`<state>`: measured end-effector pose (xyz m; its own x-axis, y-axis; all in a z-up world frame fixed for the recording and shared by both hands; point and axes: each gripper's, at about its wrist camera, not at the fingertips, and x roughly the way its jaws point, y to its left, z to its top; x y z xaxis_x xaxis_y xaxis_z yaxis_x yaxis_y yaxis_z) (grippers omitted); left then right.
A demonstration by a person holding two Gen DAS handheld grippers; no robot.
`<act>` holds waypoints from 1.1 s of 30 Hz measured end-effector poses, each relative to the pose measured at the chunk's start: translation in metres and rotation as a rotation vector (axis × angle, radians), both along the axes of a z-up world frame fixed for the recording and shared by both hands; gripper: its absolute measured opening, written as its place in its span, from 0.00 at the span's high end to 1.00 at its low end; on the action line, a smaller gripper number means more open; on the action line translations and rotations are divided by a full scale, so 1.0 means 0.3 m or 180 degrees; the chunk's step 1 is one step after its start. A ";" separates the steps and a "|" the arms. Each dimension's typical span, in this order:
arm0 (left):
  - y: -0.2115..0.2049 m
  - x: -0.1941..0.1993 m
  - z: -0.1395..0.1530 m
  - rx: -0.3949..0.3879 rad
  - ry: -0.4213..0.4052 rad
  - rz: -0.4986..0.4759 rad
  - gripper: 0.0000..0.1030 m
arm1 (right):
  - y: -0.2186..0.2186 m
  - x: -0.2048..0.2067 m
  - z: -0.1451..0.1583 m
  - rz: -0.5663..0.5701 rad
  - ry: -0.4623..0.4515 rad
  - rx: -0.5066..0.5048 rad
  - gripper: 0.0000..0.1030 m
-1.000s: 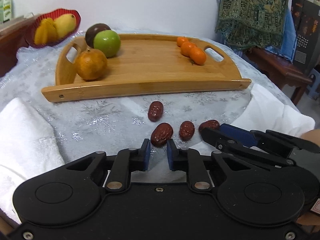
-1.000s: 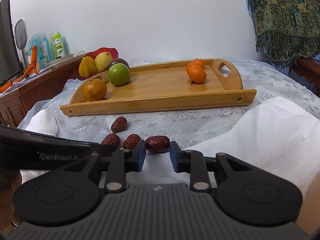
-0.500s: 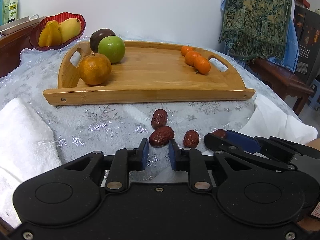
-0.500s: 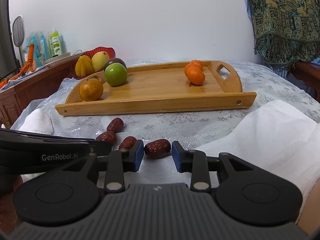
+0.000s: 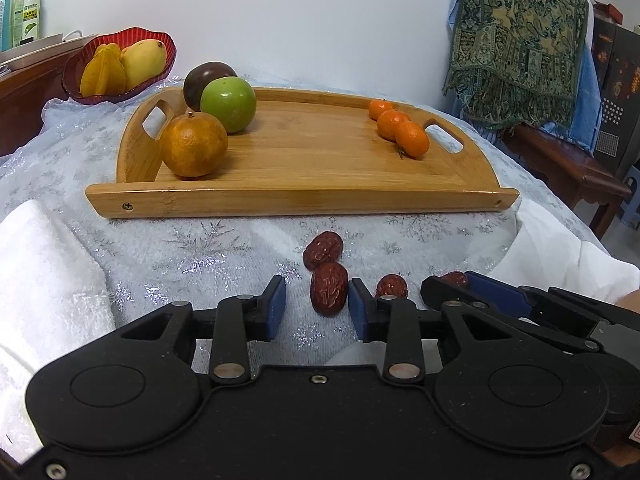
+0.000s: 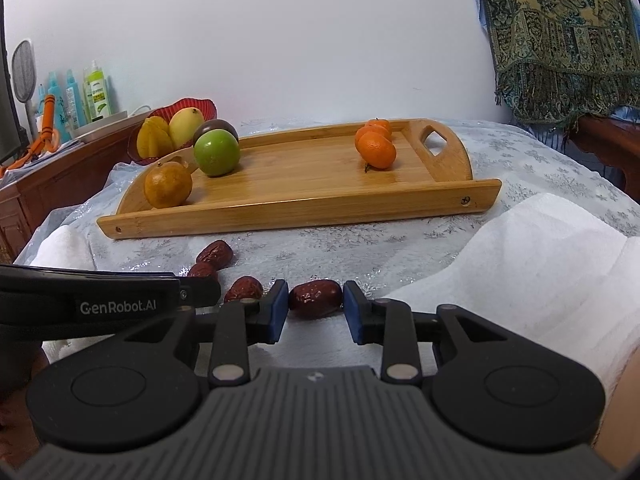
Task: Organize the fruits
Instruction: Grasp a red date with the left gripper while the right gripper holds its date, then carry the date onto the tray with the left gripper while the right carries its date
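Several wrinkled red dates lie on the silver-patterned cloth in front of a wooden tray (image 5: 300, 202) (image 6: 296, 212). My left gripper (image 5: 316, 304) is low over the cloth and its jaws are opening. One date (image 5: 329, 294) lies between them, close to the right pad and apart from the left one. My right gripper (image 6: 315, 308) has its jaws closing around another date (image 6: 316, 298), which lies crosswise on the cloth with only slim gaps at its ends. On the tray sit a large orange (image 5: 194, 146), a green apple (image 5: 228, 104), a dark round fruit (image 5: 208, 80) and three small mandarins (image 5: 396, 128).
Loose dates (image 5: 323, 250) (image 5: 392, 286) (image 6: 215, 254) lie beside the two grippers, which stand close side by side. White towels (image 5: 40, 280) (image 6: 540, 272) flank the cloth. A red bowl (image 5: 120, 64) with yellow fruit is at the back left, and a wooden bench (image 5: 560, 168) at the right.
My left jaws stood nearly shut behind a date; they have spread and the date now lies between them. The right gripper's date, formerly just ahead of its tips, is now between the pads.
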<state>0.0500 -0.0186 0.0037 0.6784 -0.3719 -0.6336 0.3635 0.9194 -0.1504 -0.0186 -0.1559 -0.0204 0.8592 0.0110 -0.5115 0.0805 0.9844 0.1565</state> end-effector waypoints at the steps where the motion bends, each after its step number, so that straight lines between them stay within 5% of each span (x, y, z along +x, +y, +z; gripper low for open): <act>1: 0.000 0.001 0.000 0.0003 -0.0002 -0.0002 0.70 | 0.001 0.000 0.000 0.0001 0.0001 -0.0006 0.52; 17: -0.034 -0.017 -0.006 0.0219 -0.0170 -0.0027 0.82 | 0.023 0.007 -0.005 0.0032 -0.0008 -0.0162 0.51; 21: -0.030 -0.022 -0.002 0.0215 -0.0241 -0.0046 0.81 | 0.023 0.005 -0.004 0.0061 -0.0025 -0.0165 0.64; 33: -0.014 -0.015 0.040 0.0245 -0.0419 -0.0141 0.81 | 0.016 0.002 0.012 0.0021 -0.0144 -0.0178 0.67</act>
<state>0.0455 -0.0227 0.0158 0.7414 -0.3571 -0.5681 0.4160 0.9089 -0.0285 -0.0180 -0.1510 -0.0169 0.8815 -0.0107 -0.4720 0.0681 0.9922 0.1046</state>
